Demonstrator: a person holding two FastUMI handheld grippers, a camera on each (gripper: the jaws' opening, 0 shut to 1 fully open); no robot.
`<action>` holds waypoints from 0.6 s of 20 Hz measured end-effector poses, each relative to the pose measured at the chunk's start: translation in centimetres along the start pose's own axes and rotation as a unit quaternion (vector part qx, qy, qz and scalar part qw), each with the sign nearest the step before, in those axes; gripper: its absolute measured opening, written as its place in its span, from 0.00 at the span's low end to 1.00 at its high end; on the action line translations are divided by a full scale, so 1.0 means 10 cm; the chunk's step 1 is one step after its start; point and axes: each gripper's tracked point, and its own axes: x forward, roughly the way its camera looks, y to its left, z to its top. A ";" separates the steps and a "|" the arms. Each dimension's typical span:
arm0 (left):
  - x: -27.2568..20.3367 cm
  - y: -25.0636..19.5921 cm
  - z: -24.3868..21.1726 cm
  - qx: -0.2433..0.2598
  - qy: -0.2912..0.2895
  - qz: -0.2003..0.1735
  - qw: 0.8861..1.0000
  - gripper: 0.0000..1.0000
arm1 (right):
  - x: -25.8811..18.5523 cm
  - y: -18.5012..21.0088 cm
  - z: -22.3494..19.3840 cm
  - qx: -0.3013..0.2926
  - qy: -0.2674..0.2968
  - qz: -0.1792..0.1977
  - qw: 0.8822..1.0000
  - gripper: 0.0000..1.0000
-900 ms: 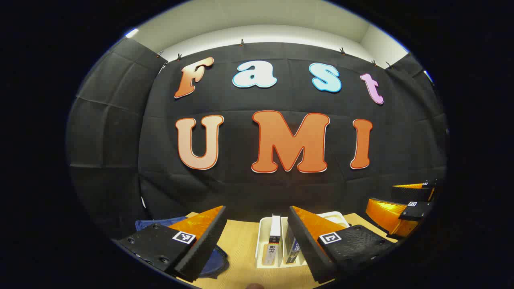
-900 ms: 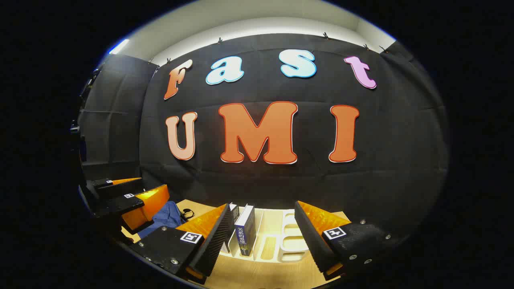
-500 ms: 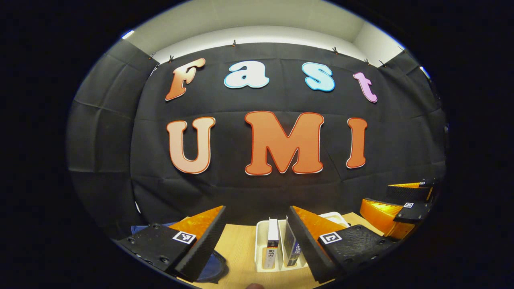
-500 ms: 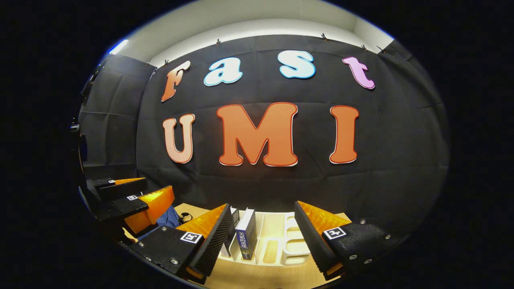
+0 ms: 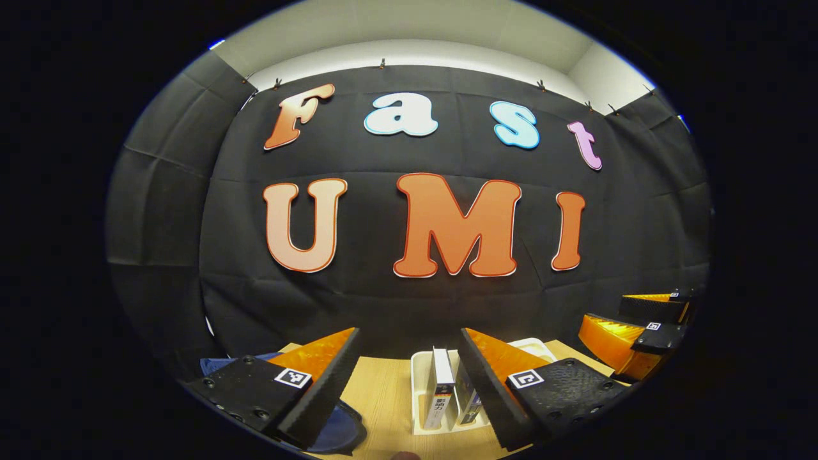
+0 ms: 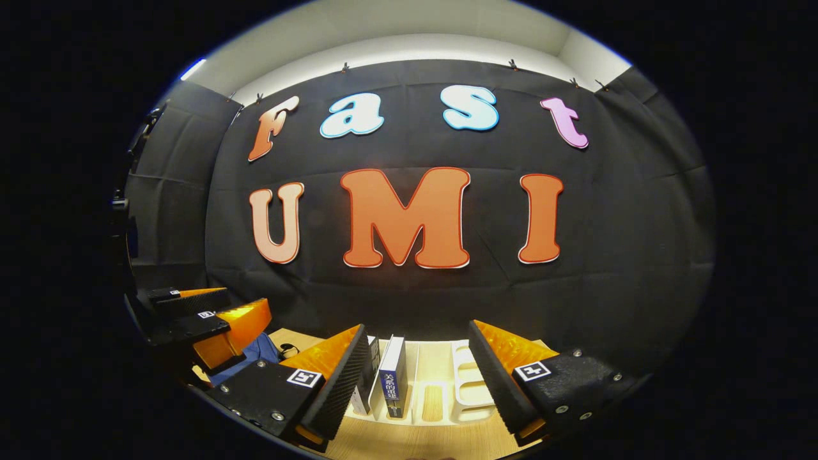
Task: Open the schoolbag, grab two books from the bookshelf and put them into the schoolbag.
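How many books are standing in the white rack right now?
2. A white-spined book and a dark blue book stand upright side by side in the left slots of the white rack. A gripper finger partly covers each view, so another could be hidden.

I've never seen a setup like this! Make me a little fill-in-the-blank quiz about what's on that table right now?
1. The books stand upright in a white ____.
2. Both the left gripper and the right gripper have their fingers ____, holding nothing.
3. The schoolbag lying on the wooden table is ____ in colour.

Missing words: bookshelf; open; blue
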 end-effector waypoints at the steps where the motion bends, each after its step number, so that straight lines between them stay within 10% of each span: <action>1: 0.00 0.00 0.00 -0.001 0.000 0.001 1.000 0.96 | 0.00 0.00 -0.01 -0.003 0.001 -0.001 1.000 0.94; 12: -0.05 0.15 -0.01 -0.008 -0.002 0.009 1.000 0.95 | -0.03 0.11 -0.05 -0.014 0.003 0.010 1.000 0.93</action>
